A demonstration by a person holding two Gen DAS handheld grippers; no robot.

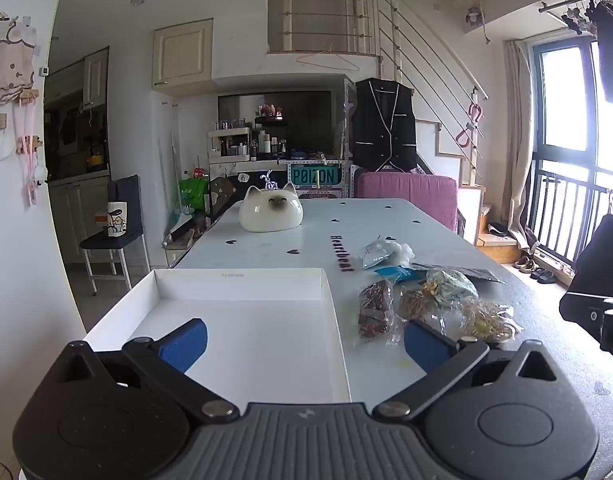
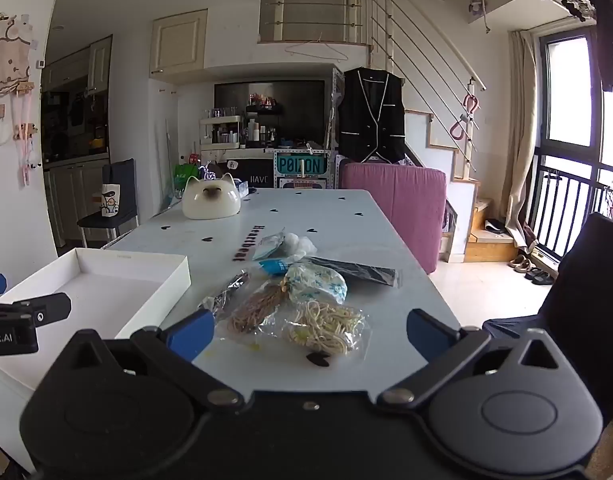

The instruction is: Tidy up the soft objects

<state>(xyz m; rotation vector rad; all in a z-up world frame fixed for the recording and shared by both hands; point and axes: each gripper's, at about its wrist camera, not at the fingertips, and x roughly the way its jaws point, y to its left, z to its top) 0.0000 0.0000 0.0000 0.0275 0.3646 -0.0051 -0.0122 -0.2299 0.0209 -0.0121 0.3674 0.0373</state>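
A shallow white box (image 1: 242, 284) (image 2: 106, 276) lies open and empty on the pale table. To its right lies a pile of soft things in clear bags: dark red bands (image 1: 375, 307), tan bands (image 2: 253, 309), pale yellow bands (image 2: 326, 326) (image 1: 486, 320), a patterned pouch (image 2: 316, 280) (image 1: 450, 285), a cotton bag (image 2: 284, 245) (image 1: 386, 251) and a black sleeve (image 2: 354, 270). My left gripper (image 1: 304, 344) is open above the box's right wall. My right gripper (image 2: 310, 332) is open, just short of the yellow bands bag. Both are empty.
A white cat-shaped ornament (image 1: 271, 213) (image 2: 211, 200) stands at the table's far end. A pink cushioned seat (image 2: 394, 204) is behind the table at right. A dark chair (image 2: 578, 300) stands at the table's right side. The left gripper's body (image 2: 22, 320) shows at the right view's left edge.
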